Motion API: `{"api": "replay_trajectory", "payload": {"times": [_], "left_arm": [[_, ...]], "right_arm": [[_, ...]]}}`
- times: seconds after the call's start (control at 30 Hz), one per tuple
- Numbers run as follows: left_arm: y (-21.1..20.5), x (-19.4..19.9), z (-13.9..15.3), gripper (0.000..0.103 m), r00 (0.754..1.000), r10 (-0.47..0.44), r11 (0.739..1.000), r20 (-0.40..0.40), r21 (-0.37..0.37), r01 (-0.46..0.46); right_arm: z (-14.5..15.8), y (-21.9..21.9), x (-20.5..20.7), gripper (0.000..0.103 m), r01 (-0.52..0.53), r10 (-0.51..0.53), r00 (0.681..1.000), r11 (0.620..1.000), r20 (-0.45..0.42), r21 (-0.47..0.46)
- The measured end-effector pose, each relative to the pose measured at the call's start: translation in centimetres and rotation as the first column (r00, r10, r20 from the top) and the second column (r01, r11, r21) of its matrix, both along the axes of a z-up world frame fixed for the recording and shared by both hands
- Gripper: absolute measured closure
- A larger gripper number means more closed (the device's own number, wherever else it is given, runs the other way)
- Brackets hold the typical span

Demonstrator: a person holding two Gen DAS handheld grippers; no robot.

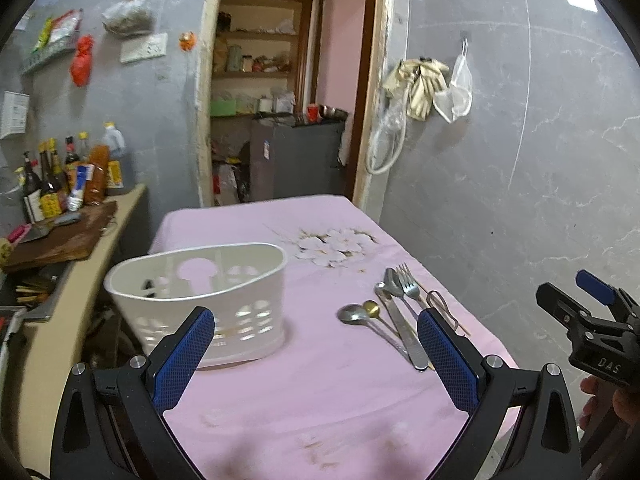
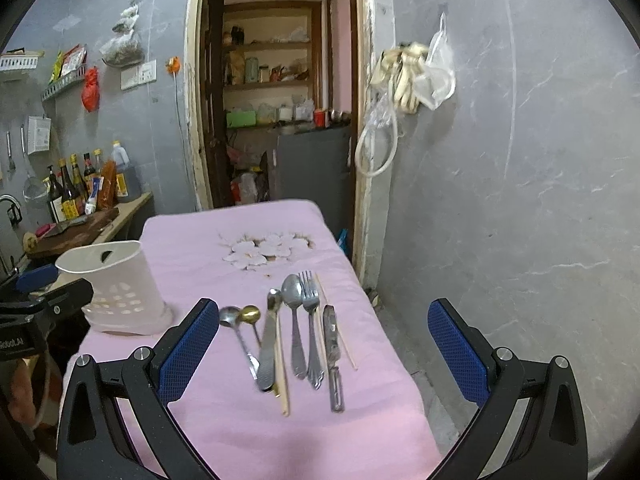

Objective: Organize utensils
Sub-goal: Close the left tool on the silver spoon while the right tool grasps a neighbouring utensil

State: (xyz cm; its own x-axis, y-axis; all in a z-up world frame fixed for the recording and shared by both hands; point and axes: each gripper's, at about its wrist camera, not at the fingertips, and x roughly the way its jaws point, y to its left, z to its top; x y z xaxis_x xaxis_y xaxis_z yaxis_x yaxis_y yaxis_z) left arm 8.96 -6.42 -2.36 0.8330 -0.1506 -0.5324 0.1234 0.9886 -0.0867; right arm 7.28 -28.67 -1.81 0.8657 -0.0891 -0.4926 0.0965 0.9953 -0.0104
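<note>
A white perforated caddy (image 1: 208, 296) (image 2: 120, 288) stands on the left side of the pink-covered table (image 1: 304, 384) (image 2: 240, 432). On the right side lie several utensils: a fork (image 2: 311, 320), a large spoon (image 2: 294, 312), a knife (image 2: 269, 344), a small silver spoon (image 2: 234, 328), a gold spoon (image 2: 250, 316), a peeler (image 2: 333, 356) and chopsticks (image 2: 282, 376). The same pile of utensils (image 1: 394, 312) shows in the left wrist view. My left gripper (image 1: 316, 344) is open above the table, just in front of the caddy. My right gripper (image 2: 324, 332) is open, raised over the utensils.
A counter (image 1: 100, 256) to the left carries a wooden cutting board (image 1: 60, 240) and bottles (image 1: 68, 176). A grey marble wall (image 2: 520, 200) runs close along the table's right side. A doorway (image 2: 276, 100) opens behind the table's far end. A hand (image 1: 608, 404) holds the right gripper.
</note>
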Motion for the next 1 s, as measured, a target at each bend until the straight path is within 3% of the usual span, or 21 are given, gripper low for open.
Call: {"api": "replay_trajectory", "payload": {"times": [0.4, 0.47, 0.53, 0.6, 0.67, 1.0], "left_arm": [[-4.7, 8.8, -4.8, 0.004, 0.983, 0.046, 0.997, -0.178, -0.049, -0.056], [-5.1, 9.8, -5.9, 0.010, 0.976, 0.064, 0.995, -0.207, -0.057, -0.077], [-5.3, 10.7, -6.8, 0.015, 0.969, 0.074, 0.993, -0.235, -0.070, -0.093], [-5.7, 11.5, -7.9, 0.021, 0.960, 0.087, 0.990, -0.268, -0.087, -0.114], [-6.0, 12.2, -8.9, 0.027, 0.950, 0.091, 0.986, -0.299, -0.110, -0.129], [-6.1, 14.7, -12.5, 0.052, 0.891, 0.092, 0.951, -0.444, -0.226, -0.210]], "right_arm": [[-6.4, -3.8, 10.9, 0.001, -0.122, 0.129, 0.972, 0.991, -0.199, 0.048], [-7.5, -4.0, 12.1, 0.003, -0.138, 0.149, 0.963, 0.988, -0.225, 0.063], [-8.8, -4.0, 13.2, 0.013, -0.153, 0.170, 0.953, 0.985, -0.253, 0.086], [-10.0, -4.0, 14.3, 0.034, -0.168, 0.194, 0.939, 0.979, -0.283, 0.115], [-11.1, -4.1, 15.1, 0.043, -0.181, 0.216, 0.927, 0.973, -0.305, 0.140], [-14.6, -3.9, 17.6, 0.061, -0.203, 0.281, 0.881, 0.951, -0.380, 0.232]]}}
